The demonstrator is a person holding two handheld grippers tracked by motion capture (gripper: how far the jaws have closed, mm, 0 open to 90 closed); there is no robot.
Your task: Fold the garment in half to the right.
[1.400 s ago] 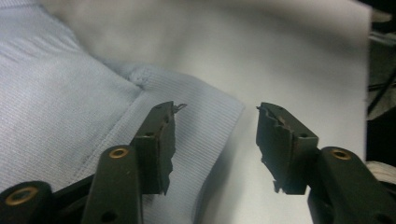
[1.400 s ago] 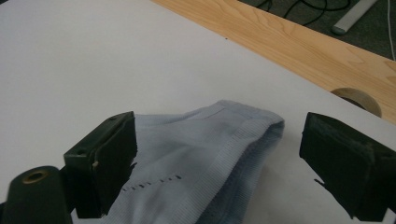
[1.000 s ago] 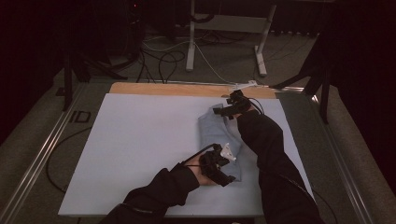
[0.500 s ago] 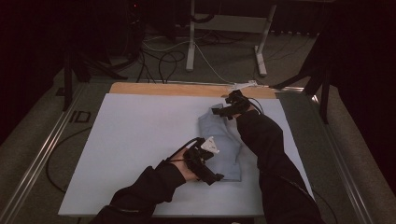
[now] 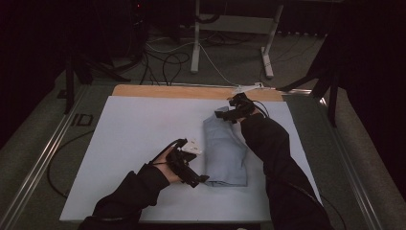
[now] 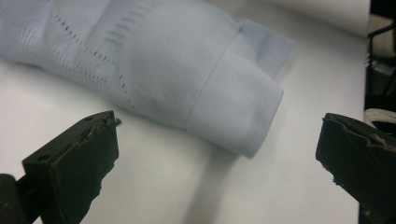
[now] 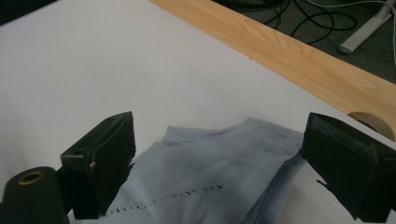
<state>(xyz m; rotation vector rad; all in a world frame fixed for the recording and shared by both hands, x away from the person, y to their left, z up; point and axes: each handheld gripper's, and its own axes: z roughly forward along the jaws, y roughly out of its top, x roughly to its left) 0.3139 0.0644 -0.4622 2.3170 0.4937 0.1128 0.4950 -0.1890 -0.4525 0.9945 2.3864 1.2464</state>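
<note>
Two grippers at one folded light-blue garment (image 5: pixel 225 151), lying right of centre on white worktop (image 5: pixel 124 143). Left gripper (image 5: pixel 189 165) just beside garment's near left edge; jaws have just been opening, now spread wide, nothing between them, folded sleeve cuff (image 6: pixel 233 116) lying free ahead — likely just set down after fold. Right gripper (image 5: pixel 230 112) over far end, jaws wide either side of collar edge (image 7: pixel 233 135), pads not pressing; probably steadying or about to pinch. Wooden strip (image 5: pixel 191 91) along far edge. Dark room, cables (image 5: pixel 163 62) and stand legs (image 5: pixel 196 43) on floor.
</note>
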